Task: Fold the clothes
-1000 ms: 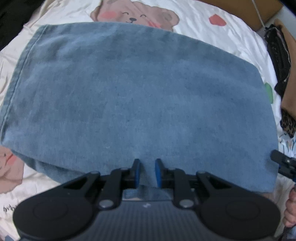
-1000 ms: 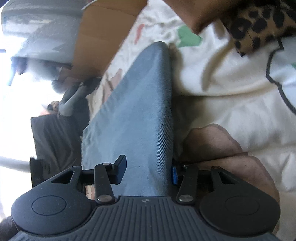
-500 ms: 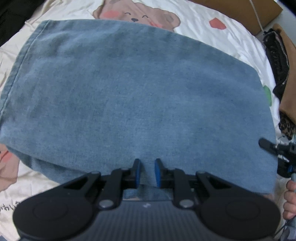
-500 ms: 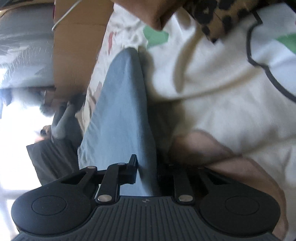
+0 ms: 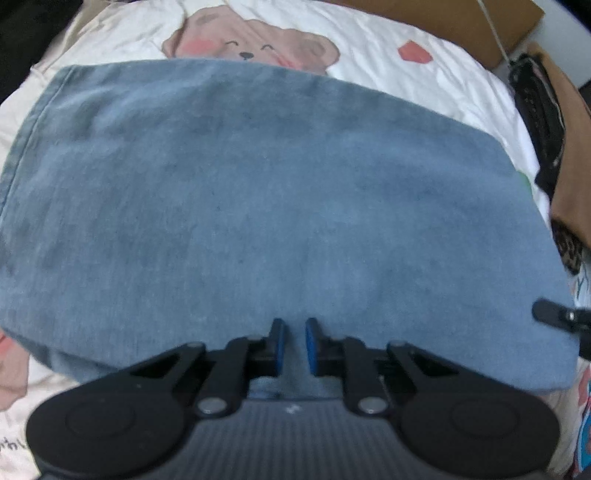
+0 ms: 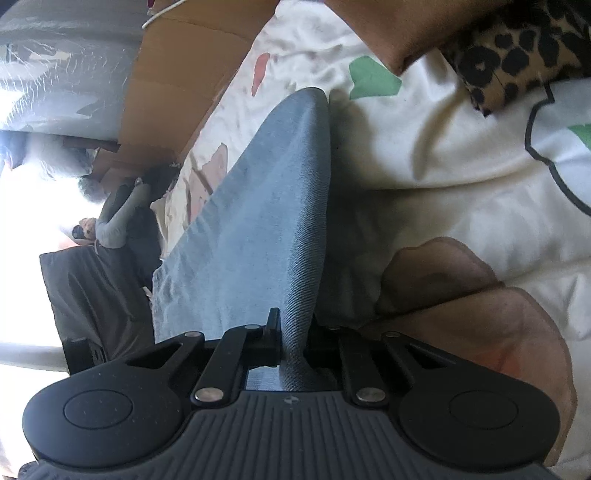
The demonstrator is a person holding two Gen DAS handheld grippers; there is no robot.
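Observation:
A blue denim garment (image 5: 277, 203) lies folded and flat on the bed, filling most of the left wrist view. My left gripper (image 5: 293, 343) points steeply down at its near edge. Its jaws are closing, with a pinch of denim between the blue pads. The tip of my right gripper (image 5: 554, 314) shows at the garment's right corner. In the right wrist view the denim (image 6: 273, 206) rises as a folded ridge running away from me. My right gripper (image 6: 295, 332) has its jaws closing on that ridge, and the pads press the cloth.
The bed sheet (image 5: 406, 85) is white with bear and heart prints. A cardboard box (image 5: 461, 18) stands past the far edge. Dark and brown clothes (image 5: 543, 122) with a leopard-print piece (image 6: 517, 48) are piled at the right. A dark cloth (image 6: 92, 295) hangs beyond the bed.
The right jaws have closed from wide apart onto the denim's edge fold, and that gripper has risen a little. The left gripper keeps its hold and has barely moved.

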